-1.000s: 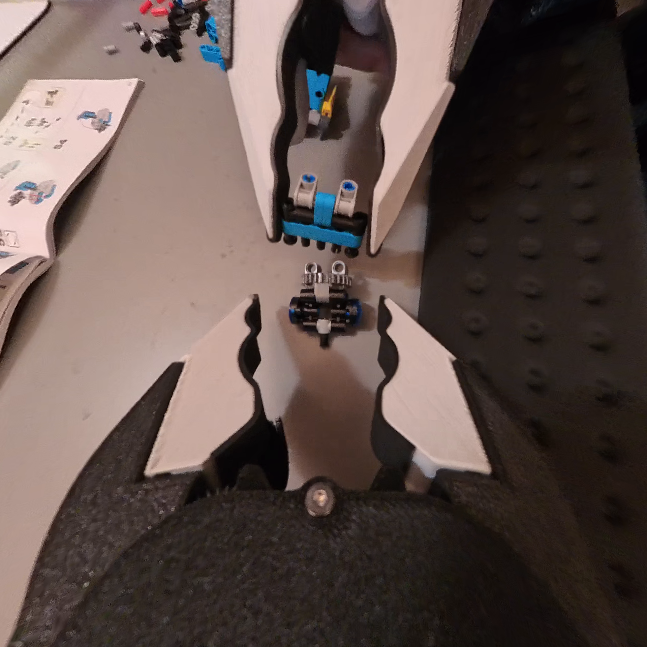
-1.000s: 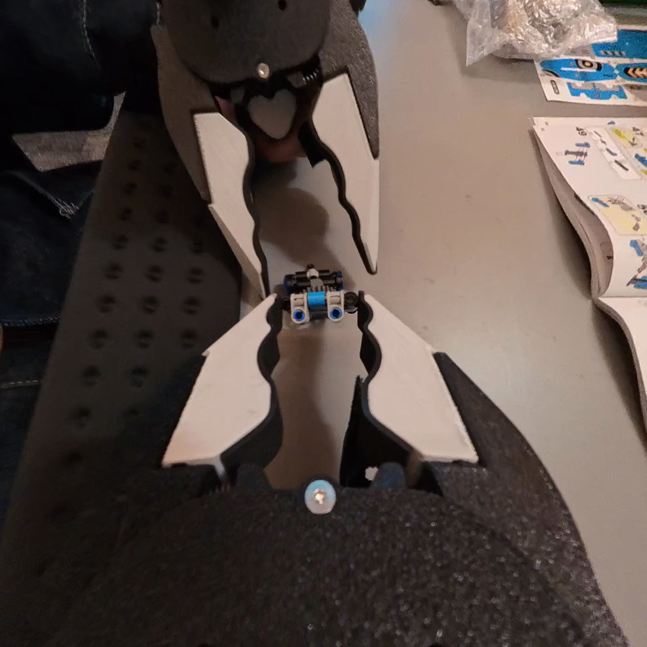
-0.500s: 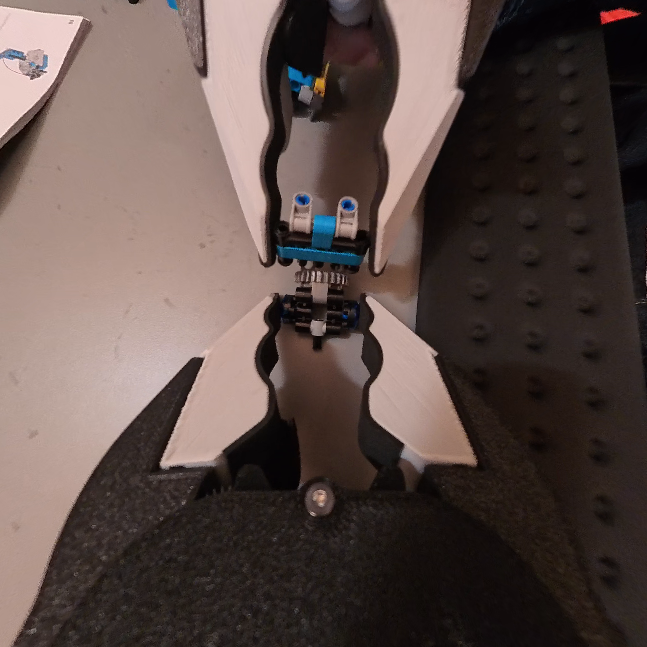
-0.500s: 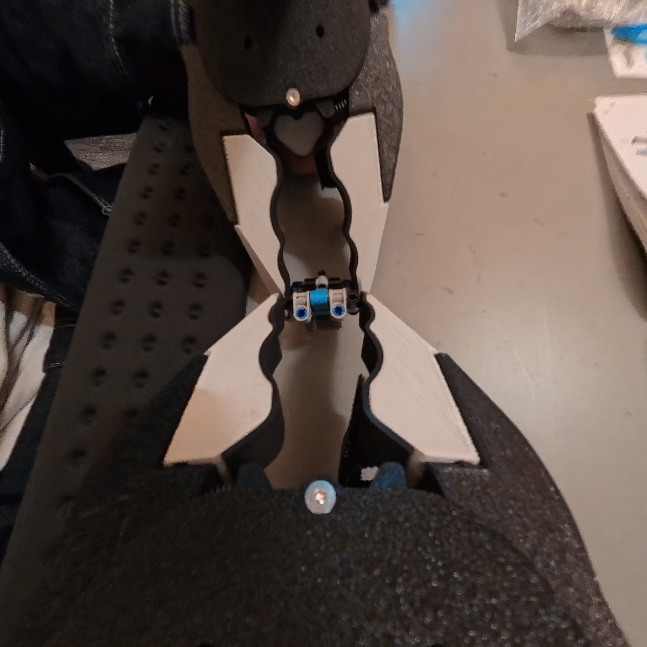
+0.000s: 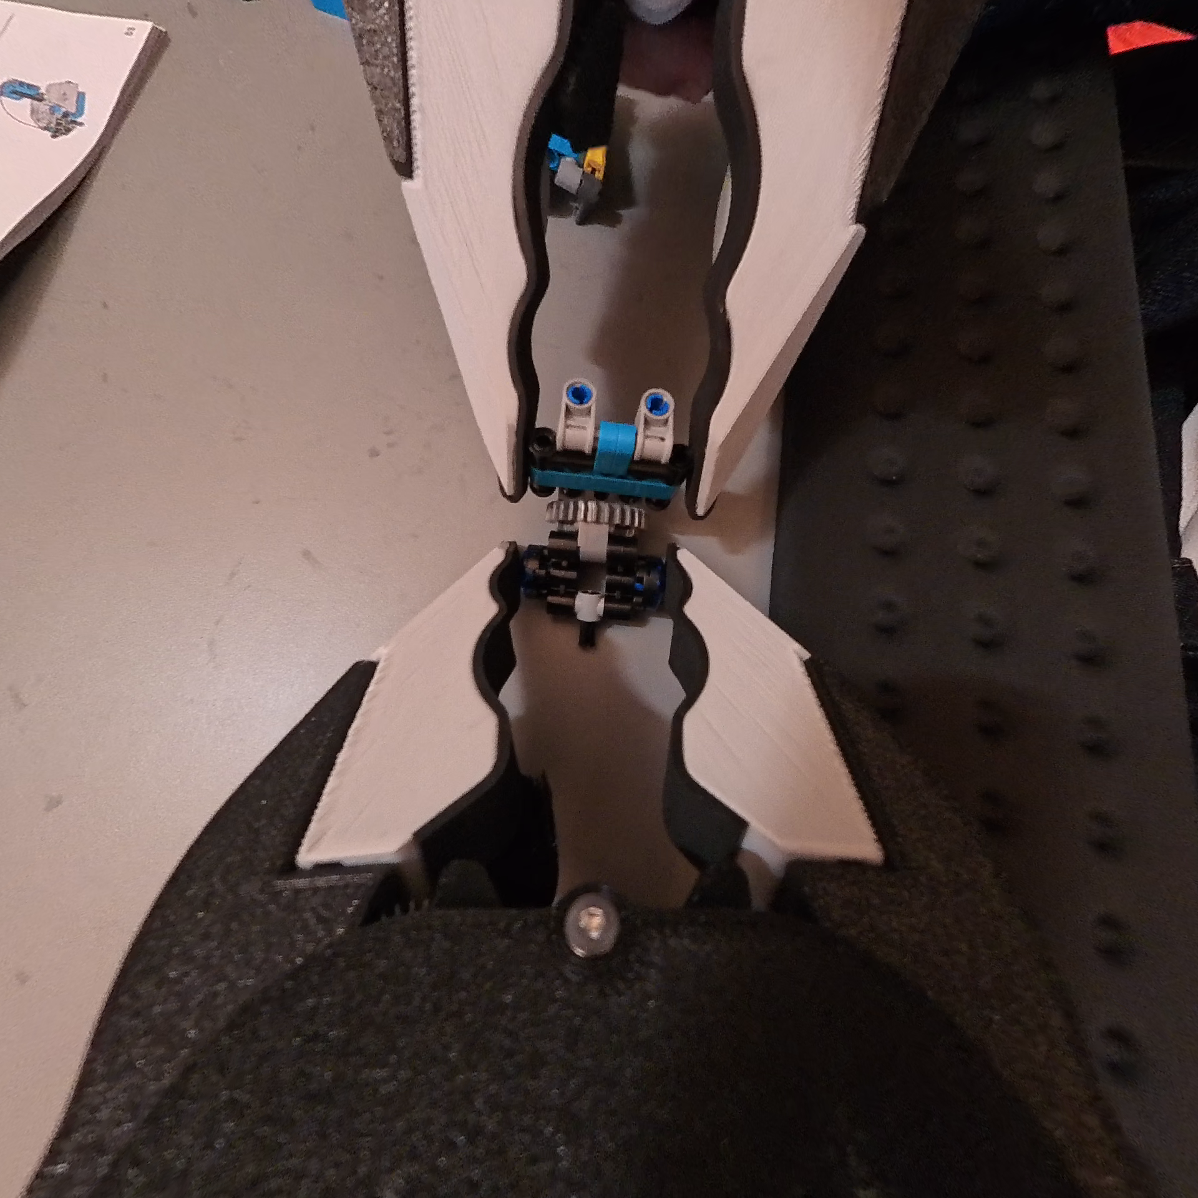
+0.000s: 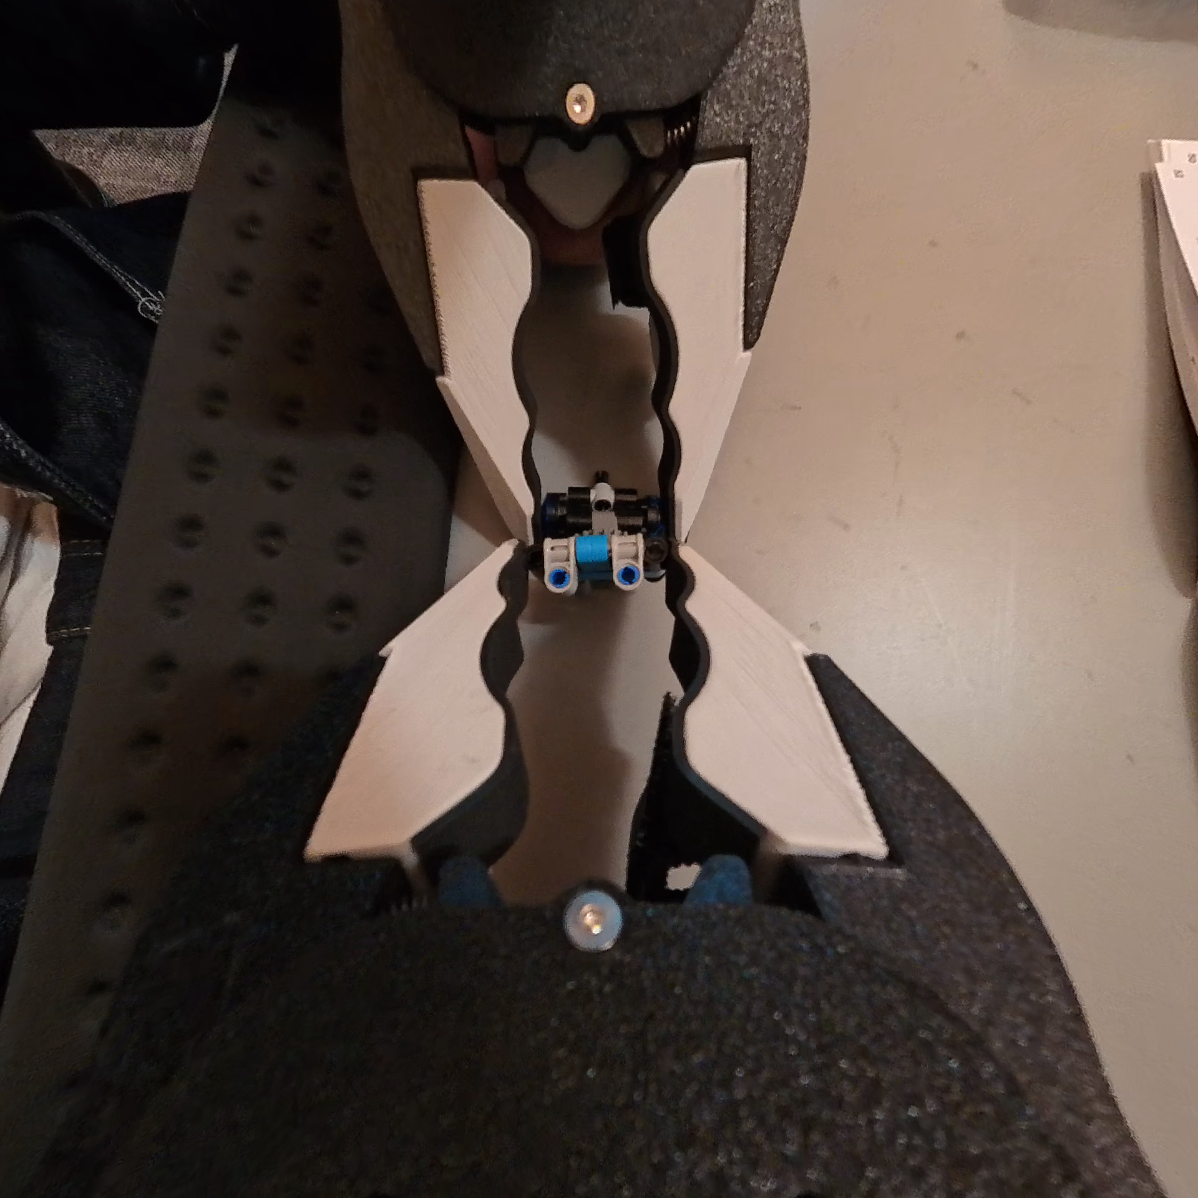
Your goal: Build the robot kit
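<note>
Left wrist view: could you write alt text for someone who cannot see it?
The left gripper is shut on a small black brick assembly with grey gears, tip to tip with the right gripper, which is shut on a blue and grey brick assembly. Both hang over a grey table, an open instruction booklet at far left and a dark studded mat at right.

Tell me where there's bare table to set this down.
Bare grey table lies between the grippers and the booklet; the right wrist view shows it too. Crowded: the left gripper and right gripper meet tip to tip, each gripping a brick assembly, beside the studded dark mat.
</note>
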Motion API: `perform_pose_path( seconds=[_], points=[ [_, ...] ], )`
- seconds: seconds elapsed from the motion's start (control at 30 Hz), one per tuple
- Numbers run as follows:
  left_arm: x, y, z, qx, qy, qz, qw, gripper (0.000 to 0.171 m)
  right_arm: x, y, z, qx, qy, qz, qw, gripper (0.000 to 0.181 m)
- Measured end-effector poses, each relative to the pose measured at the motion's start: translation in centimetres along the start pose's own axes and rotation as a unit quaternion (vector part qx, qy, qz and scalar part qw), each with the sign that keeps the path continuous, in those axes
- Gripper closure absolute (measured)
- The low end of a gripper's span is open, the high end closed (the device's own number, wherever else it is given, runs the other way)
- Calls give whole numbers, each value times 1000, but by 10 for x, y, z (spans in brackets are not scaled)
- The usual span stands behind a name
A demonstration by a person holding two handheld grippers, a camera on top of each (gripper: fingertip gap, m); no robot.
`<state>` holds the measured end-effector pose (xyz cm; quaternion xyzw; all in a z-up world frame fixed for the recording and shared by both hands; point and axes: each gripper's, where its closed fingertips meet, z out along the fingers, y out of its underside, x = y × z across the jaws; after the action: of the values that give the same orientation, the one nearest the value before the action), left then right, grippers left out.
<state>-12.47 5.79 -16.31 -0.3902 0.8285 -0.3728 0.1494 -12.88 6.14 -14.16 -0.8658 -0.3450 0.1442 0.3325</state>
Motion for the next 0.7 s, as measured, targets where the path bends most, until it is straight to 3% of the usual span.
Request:
perform_pose_path(
  seconds=[0.4,0.7],
  points=[
    [0,0,0,0,-1,-2,1000,127,1,1,4,-54,-10,18,998,140],
    [0,-2,0,6,3,-10,1000,126,1,3,2,-3,0,40,999,139]
  ],
)
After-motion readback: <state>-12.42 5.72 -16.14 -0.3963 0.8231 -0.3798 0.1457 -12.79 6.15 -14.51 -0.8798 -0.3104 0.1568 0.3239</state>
